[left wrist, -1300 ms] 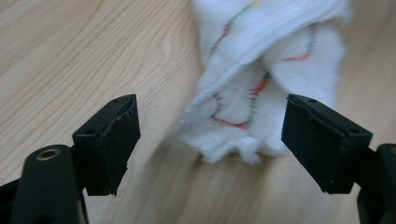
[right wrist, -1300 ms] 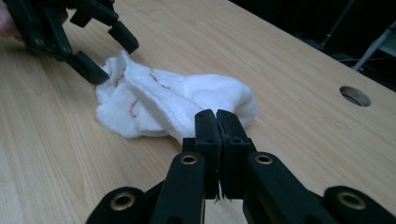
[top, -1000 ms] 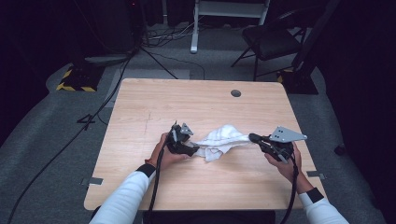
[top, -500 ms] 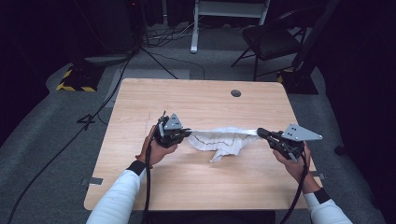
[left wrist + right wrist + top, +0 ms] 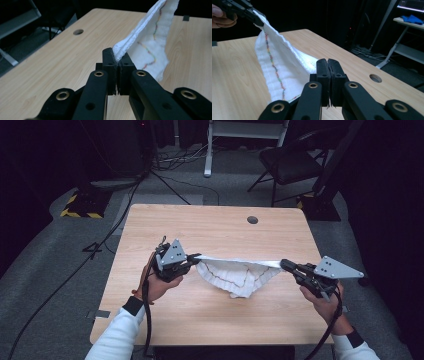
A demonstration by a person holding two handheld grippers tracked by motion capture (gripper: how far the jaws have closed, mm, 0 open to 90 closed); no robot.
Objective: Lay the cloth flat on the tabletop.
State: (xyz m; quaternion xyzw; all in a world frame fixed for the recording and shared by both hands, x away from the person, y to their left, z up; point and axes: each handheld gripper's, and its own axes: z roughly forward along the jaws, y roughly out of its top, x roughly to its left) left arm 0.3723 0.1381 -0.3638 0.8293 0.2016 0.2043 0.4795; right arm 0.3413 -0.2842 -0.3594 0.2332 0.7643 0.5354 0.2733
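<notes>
Item: white cloth [image 5: 235,272] with multicoloured stitched lines, held up over a light wood table [image 5: 210,230], at about 6 o'clock from the table's round cable hole [image 5: 252,220]. No containers on the tabletop.

Left gripper [image 5: 192,258], at 9 o'clock of the cloth: jaws pressed together on one corner of the cloth. In the left gripper view the hem [image 5: 130,42] comes up out of the shut jaws and the cloth rises toward 1 o'clock.

Cloth, middle: top edge drawn in a near-straight line between the two grippers; the body sags below it toward the table.

Right gripper [image 5: 285,265], at 3 o'clock of the cloth: jaws clamped flush on the opposite end. In the right gripper view the cloth [image 5: 279,65] runs toward 10 o'clock to the other gripper.

Beyond the table, at 1 o'clock: a dark chair [image 5: 290,162] on the grey floor.
</notes>
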